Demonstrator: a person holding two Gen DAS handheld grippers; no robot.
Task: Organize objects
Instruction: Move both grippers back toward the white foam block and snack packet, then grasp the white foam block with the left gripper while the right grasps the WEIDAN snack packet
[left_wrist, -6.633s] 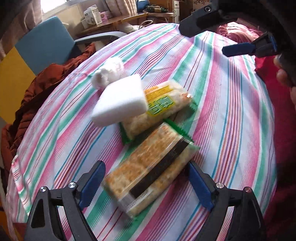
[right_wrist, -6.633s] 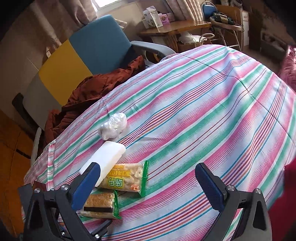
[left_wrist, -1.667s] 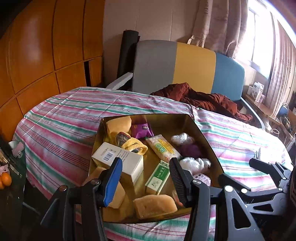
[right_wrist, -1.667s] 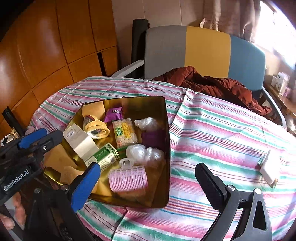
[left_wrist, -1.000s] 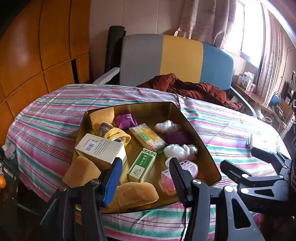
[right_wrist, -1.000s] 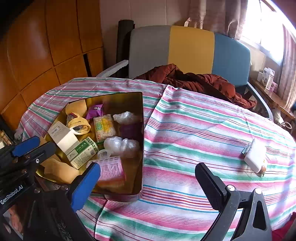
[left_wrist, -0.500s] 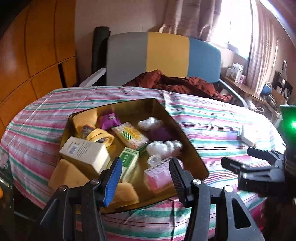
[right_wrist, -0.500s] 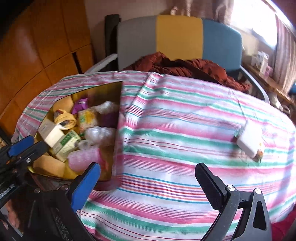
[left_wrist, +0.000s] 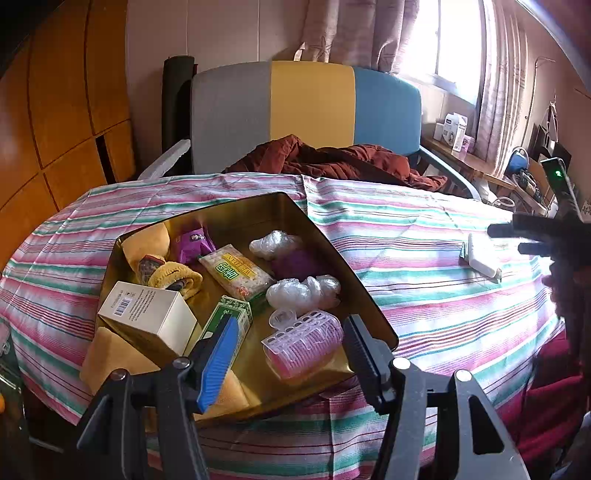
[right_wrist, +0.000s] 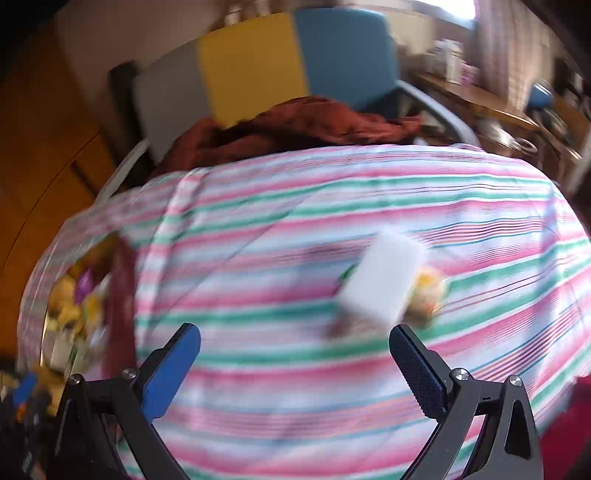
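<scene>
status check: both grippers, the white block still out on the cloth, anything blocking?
Left hand-held gripper open, empty, jaws just widened, over gold box. Right hand-held gripper open, empty, facing white block lying on snack packets. Path clear.

both grippers, left gripper (left_wrist: 288, 354) and right gripper (right_wrist: 295, 363), have black plastic frames with silver screws, one blue ribbed pad and one black ribbed pad each.

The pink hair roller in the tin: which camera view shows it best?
The left wrist view: the pink hair roller lies sharp and whole in the tin, just ahead of the left claw. The right wrist view is blurred; the roller cannot be made out there.
</scene>
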